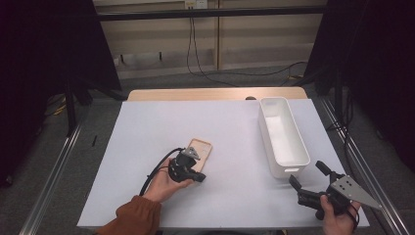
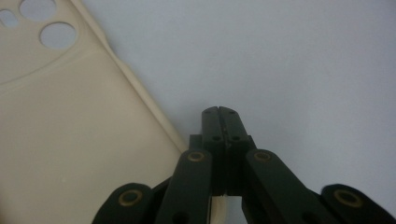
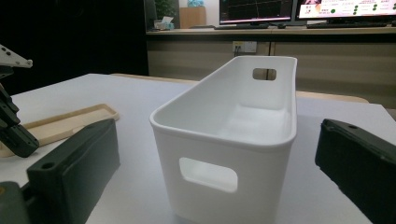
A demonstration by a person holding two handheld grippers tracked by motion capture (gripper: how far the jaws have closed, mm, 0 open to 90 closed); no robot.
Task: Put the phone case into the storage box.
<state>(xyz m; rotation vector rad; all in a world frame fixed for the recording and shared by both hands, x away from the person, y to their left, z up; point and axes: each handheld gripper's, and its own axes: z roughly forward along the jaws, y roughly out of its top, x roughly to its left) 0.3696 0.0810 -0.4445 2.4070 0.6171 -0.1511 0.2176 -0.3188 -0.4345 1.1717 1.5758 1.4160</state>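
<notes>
Closed left hand-held gripper (image 2: 218, 112) just beside beige phone case (image 2: 70, 140).

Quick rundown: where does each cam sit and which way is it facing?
High view: above the person's side, facing forward and down at the table; both hands, left gripper, right gripper.
Left gripper view: on the left gripper, aimed down at the phone case; jaws shut.
Right gripper view: low, level, facing the white bin; jaws open.
All three share the phone case.
</notes>
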